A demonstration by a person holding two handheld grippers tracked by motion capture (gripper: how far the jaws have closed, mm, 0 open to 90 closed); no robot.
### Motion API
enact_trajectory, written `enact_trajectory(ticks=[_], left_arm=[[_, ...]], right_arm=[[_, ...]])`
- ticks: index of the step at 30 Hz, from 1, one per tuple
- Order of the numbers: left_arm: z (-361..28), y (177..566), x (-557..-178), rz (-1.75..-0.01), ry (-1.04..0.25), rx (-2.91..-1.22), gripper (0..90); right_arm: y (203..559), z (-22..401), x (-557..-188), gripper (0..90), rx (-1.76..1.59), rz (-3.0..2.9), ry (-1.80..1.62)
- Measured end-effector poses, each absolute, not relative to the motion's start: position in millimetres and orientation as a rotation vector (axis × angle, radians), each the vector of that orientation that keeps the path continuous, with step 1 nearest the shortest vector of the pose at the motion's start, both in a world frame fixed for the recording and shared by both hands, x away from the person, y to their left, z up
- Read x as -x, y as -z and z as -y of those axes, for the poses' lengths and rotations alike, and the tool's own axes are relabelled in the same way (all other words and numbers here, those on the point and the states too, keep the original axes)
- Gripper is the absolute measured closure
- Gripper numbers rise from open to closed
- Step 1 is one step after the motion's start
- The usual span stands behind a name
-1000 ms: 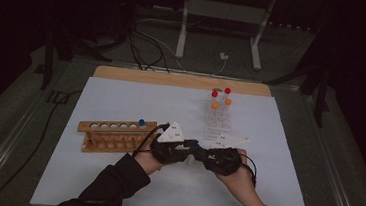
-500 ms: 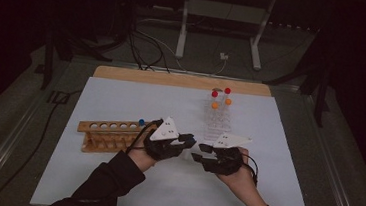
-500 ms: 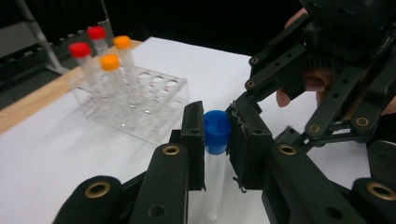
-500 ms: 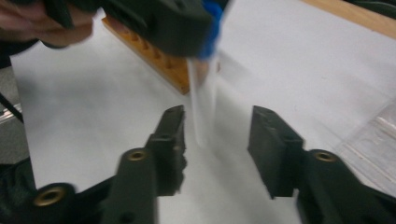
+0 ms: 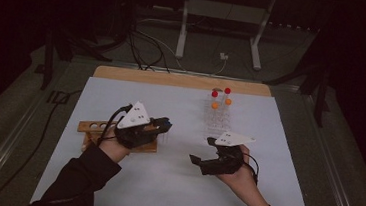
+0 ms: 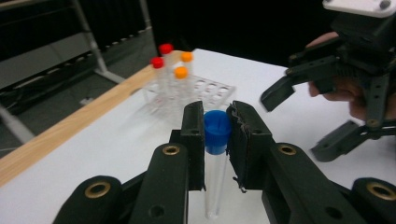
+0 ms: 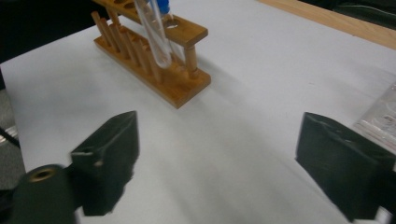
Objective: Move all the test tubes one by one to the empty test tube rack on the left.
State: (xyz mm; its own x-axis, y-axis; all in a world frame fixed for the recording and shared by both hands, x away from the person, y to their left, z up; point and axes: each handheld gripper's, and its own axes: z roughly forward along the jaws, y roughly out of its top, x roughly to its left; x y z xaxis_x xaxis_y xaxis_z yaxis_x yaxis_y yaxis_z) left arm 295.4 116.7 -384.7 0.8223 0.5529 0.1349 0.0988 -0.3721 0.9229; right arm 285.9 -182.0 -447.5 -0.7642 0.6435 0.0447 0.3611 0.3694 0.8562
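Clear tube (image 6: pixel 215 186) with blue cap, clamped in left gripper (image 6: pixel 216 135), raised above wooden rack (image 5: pixel 118 135) at left. Right gripper (image 5: pixel 204 154) spread wide over bare white sheet (image 5: pixel 174 182); clear rack (image 5: pixel 218 117) far right.

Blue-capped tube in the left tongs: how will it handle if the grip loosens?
The tube looks like smooth clear plastic or glass, so probably slippery. The left tongs pinch only its blue cap, so it may swing. It is round, so likely to roll on the table.
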Motion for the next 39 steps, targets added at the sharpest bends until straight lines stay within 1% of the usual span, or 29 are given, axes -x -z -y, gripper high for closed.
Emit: enact_trajectory(ticks=[2, 5, 20, 28, 39], left_arm=[[-124, 382, -295, -0.504, -0.539, -1.909, 77.5], [-135, 379, -296, -0.524, -0.560, -1.905, 77.5], [-178, 375, -308, -0.651, -0.677, -1.877, 77.5], [-187, 387, -322, -0.720, -0.696, -1.849, 77.5], [-191, 418, -329, -0.784, -0.638, -1.848, 77.5]], right_arm=[[448, 182, -286, 3.7, -0.898, -2.332, -1.346], [447, 181, -286, 1.1, -0.903, -2.324, -1.343], [444, 185, -285, 0.0, -0.879, -2.320, -1.377], [445, 185, -285, 0.0, -0.866, -2.326, -1.369], [445, 187, -286, 0.0, -0.861, -2.334, -1.380]])
